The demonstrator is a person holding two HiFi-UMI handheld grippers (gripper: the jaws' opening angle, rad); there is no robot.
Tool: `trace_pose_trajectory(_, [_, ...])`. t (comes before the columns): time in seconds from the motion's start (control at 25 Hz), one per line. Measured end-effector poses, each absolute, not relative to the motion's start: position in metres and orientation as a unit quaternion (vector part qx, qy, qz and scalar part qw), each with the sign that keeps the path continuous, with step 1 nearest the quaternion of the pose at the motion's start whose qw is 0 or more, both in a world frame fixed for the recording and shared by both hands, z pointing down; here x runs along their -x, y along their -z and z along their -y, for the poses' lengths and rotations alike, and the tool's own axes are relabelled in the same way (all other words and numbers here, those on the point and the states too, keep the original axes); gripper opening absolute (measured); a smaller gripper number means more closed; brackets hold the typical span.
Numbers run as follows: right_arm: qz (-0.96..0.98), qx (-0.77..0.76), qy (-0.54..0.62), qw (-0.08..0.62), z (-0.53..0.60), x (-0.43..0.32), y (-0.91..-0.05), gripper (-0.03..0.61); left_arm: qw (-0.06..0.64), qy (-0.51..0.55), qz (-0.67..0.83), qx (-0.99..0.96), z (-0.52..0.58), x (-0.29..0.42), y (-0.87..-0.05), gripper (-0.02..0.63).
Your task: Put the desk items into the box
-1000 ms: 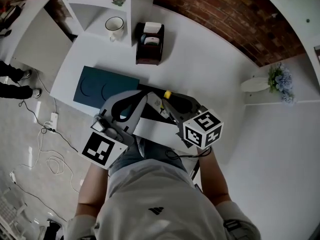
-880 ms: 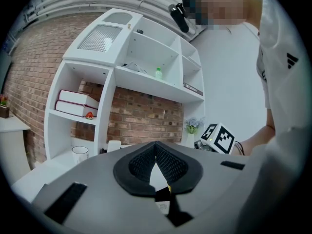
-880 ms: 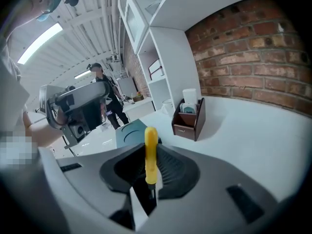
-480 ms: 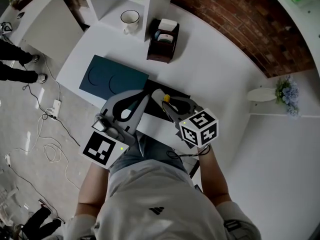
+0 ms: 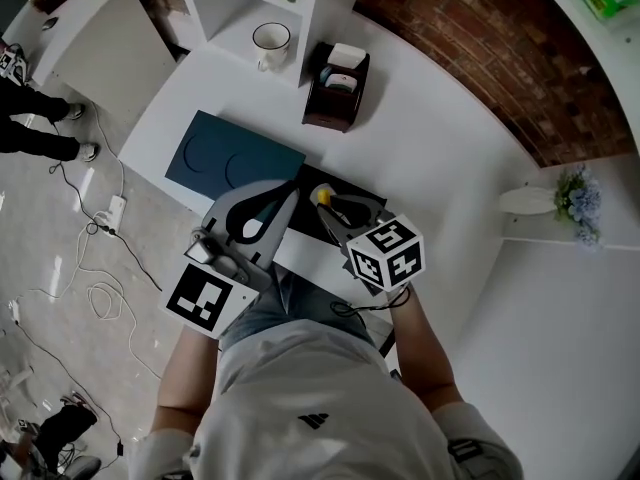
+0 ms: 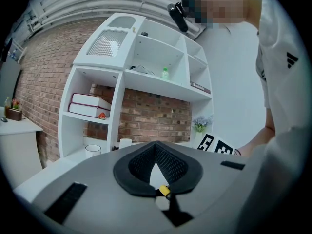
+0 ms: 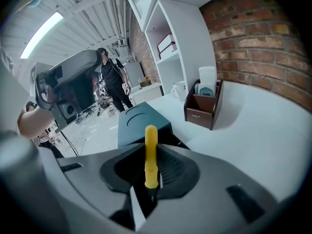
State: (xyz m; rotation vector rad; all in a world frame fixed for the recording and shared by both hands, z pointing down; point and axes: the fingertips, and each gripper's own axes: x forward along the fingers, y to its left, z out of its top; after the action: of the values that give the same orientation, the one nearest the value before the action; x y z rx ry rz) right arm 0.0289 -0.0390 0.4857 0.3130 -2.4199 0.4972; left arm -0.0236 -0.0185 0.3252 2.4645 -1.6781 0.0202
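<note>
The right gripper (image 5: 335, 211) pinches a yellow pen (image 7: 150, 152) between its 2 jaws, just above the black box (image 5: 352, 181). I'd carry it well inside the rim before letting go. The left gripper (image 6: 156, 145) is closed on nothing, alongside.

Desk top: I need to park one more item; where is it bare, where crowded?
Bare: the white stretch of desk between the brown organizer and the brick wall, and the strip between the mug and the teal lid. Crowded: the near edge, where the lid, the black box, the left claw and the right claw with its yellow pen bunch together.
</note>
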Motion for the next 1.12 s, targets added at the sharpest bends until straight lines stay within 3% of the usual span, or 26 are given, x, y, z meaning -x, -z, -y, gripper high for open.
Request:
trace_pose_trajectory(0.6, [0.901, -0.098, -0.156, 0.393, 0.03, -0.016, -0.527, 0.08, 0.081, -0.006, 0.583, -0.809, 0.02, 0.046, -0.326, 0.011])
trace_pose_trajectory(1.04, [0.909, -0.107, -0.17, 0.366, 0.038, -0.013, -0.515, 0.081, 0.075, -0.007, 0.577, -0.814, 0.026, 0.047, -0.323, 0.011])
trace_pose_trajectory(1.12, [0.913, -0.111, -0.17, 0.354, 0.04, -0.011, -0.508, 0.054, 0.078, -0.008, 0.575, -0.814, 0.026, 0.048, -0.324, 0.011])
